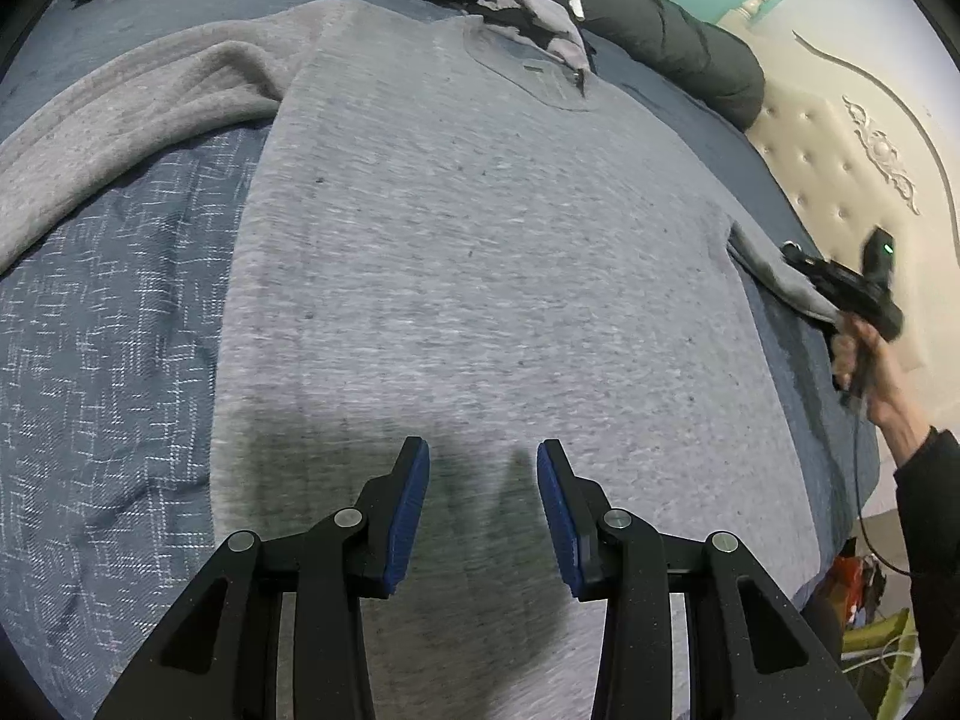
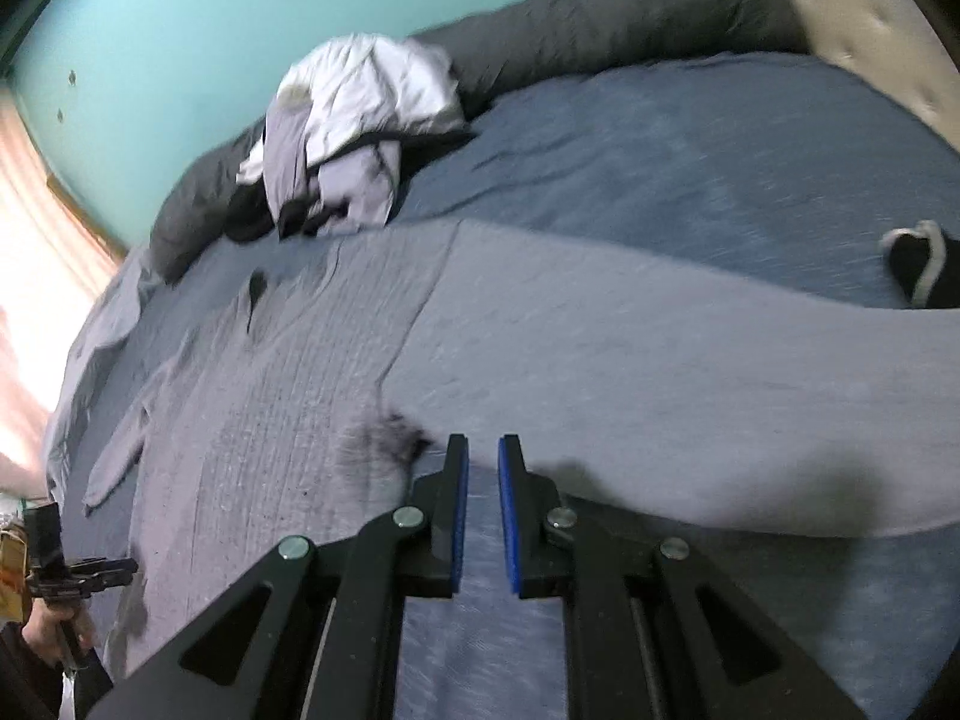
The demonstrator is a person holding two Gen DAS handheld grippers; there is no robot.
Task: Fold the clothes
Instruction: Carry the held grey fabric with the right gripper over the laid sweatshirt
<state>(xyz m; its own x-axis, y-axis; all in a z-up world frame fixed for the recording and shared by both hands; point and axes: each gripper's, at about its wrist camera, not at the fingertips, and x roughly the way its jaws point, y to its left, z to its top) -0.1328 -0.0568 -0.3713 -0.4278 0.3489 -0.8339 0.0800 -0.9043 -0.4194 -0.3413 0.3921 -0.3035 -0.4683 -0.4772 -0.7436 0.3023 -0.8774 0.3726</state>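
Observation:
A grey sweater (image 1: 480, 240) lies flat on the blue bedcover (image 1: 108, 330), neck at the far end. One sleeve (image 1: 120, 126) curves off to the left. My left gripper (image 1: 483, 480) hovers open over the hem, nothing between its blue pads. A hand holds my right gripper (image 1: 798, 258) at the other sleeve by the bed's right edge. In the right wrist view that sleeve (image 2: 660, 360) runs to the right. The right gripper (image 2: 483, 450) hangs just above the sleeve near the armpit, its pads a narrow gap apart with nothing pinched. The left gripper (image 2: 129, 567) shows at lower left.
A crumpled white and lilac jacket (image 2: 354, 138) lies by the sweater's collar. A dark grey duvet (image 2: 600, 18) is bunched along the turquoise wall. A cream tufted headboard (image 1: 840, 168) closes the right side. A black sock with white trim (image 2: 918, 264) lies on the cover.

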